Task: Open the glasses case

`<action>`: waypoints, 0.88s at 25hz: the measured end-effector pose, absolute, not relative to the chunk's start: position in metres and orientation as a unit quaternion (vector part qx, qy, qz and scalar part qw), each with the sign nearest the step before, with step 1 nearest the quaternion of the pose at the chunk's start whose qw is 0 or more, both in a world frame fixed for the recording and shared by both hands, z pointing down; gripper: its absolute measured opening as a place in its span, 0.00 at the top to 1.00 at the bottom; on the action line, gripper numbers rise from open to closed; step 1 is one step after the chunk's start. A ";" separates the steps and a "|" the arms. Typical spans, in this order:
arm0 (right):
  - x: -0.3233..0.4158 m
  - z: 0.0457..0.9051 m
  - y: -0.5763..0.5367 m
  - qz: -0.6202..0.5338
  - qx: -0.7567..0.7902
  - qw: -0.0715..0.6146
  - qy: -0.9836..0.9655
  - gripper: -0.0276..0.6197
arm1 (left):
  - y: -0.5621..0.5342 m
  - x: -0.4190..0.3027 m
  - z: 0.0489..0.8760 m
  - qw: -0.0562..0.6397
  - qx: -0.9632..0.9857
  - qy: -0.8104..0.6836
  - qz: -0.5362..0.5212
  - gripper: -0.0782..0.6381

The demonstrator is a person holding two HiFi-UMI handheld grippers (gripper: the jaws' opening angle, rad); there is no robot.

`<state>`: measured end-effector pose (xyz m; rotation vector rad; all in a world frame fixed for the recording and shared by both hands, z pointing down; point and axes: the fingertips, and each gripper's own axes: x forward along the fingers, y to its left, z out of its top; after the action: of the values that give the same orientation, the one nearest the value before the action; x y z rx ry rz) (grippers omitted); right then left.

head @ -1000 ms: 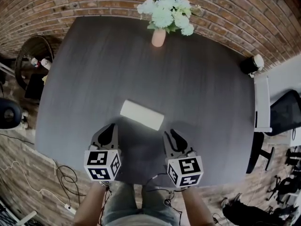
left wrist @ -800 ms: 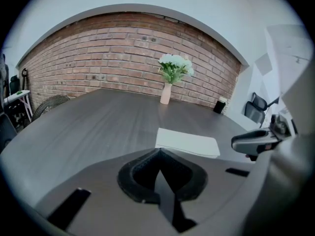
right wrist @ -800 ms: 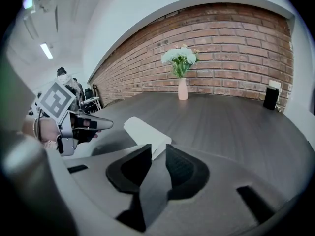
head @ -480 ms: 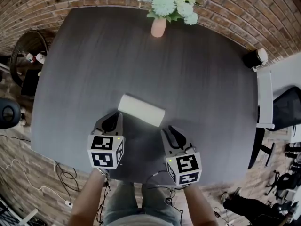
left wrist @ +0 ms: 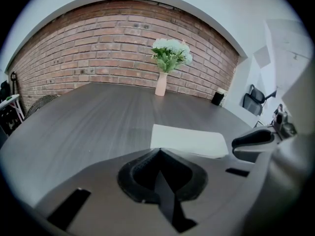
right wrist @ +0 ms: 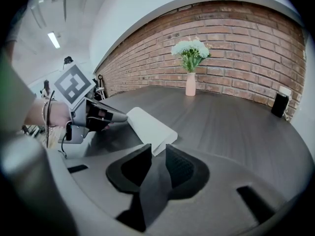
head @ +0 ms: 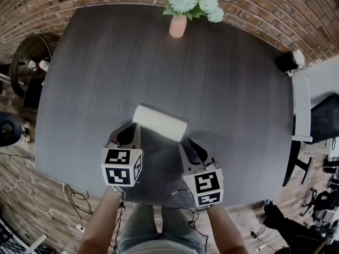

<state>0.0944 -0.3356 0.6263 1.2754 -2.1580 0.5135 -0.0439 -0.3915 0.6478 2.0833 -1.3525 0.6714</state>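
The left gripper point(left wrist: 158, 150) has its jaws closed together with nothing between them; its tip sits just beside the near left end of the white glasses case point(head: 160, 122); the right gripper point(right wrist: 155, 149) holds its jaws apart on nothing, the case's right end just ahead of the gap; the case lies shut and slantwise on the dark table point(head: 228, 83), near the person; a vase of flowers point(head: 178, 24) stands at the far edge.
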 end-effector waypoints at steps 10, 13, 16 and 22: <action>0.086 0.634 -0.334 0.181 0.468 0.303 -0.810 0.81 | -0.392 -0.043 0.650 0.277 0.780 -0.500 0.254 0.90; 0.085 0.636 -0.333 0.173 0.468 0.314 -0.808 0.81 | -0.392 -0.043 0.650 0.279 0.781 -0.498 0.254 0.90; 0.084 0.639 -0.333 0.157 0.466 0.331 -0.805 0.81 | -0.392 -0.042 0.650 0.278 0.781 -0.498 0.255 0.90; 0.086 0.647 -0.332 0.129 0.465 0.366 -0.796 0.81 | -0.392 -0.041 0.650 0.268 0.783 -0.499 0.258 0.90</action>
<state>0.0856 -0.3325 0.6474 1.1943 -2.0450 0.3325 -0.0409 -0.3915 0.6495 2.1121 -1.3454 0.6962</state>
